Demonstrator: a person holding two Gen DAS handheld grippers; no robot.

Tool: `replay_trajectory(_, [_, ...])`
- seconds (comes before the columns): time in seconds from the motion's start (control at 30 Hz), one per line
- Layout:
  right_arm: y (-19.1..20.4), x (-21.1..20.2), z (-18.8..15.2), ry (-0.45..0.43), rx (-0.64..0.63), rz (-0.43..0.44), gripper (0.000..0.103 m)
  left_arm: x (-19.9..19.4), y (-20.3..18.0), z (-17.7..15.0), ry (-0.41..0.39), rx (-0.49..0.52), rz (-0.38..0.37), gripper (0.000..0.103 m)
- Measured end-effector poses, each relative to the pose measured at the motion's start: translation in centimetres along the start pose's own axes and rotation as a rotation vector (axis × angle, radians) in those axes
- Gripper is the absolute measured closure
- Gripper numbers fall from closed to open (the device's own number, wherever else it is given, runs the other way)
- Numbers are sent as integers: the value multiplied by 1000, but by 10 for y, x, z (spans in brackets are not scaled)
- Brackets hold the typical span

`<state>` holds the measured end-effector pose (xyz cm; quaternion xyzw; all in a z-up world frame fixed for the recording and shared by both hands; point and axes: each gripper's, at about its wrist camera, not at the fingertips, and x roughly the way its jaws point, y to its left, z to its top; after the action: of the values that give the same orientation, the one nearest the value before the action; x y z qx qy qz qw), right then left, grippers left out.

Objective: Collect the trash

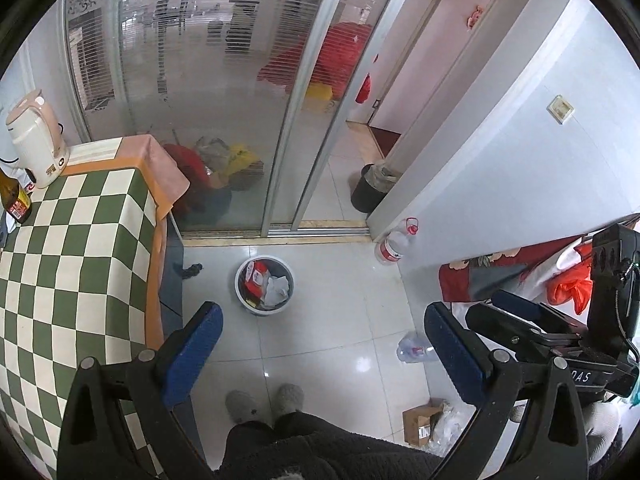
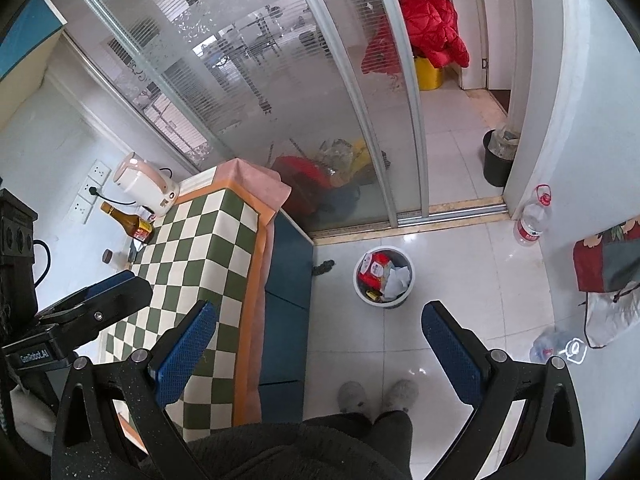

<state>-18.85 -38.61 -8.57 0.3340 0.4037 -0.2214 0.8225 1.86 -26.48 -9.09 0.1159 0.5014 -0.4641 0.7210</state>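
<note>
Your left gripper [image 1: 322, 344] and right gripper [image 2: 318, 344] both hang wide apart, holding nothing, above your grey slippers [image 1: 264, 400] on the tiled floor [image 1: 340, 280]. Only the left view shows the cardboard box [image 1: 420, 424] with crumpled plastic beside it, near your feet. Both views catch the clear bottle [image 1: 414, 348] lying on the floor, and farther on the white trash bin [image 2: 384, 276], already holding wrappers, near the checkered table [image 2: 200, 248]. Only the right view shows the wall sockets [image 2: 90, 192] behind the kettle [image 2: 146, 184].
</note>
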Motion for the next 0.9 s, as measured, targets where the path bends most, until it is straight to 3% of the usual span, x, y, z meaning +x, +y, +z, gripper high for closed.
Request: replay_trajectory(0.9, [3, 8, -7, 31, 4, 25, 0, -5, 7, -12, 18, -32, 10, 0])
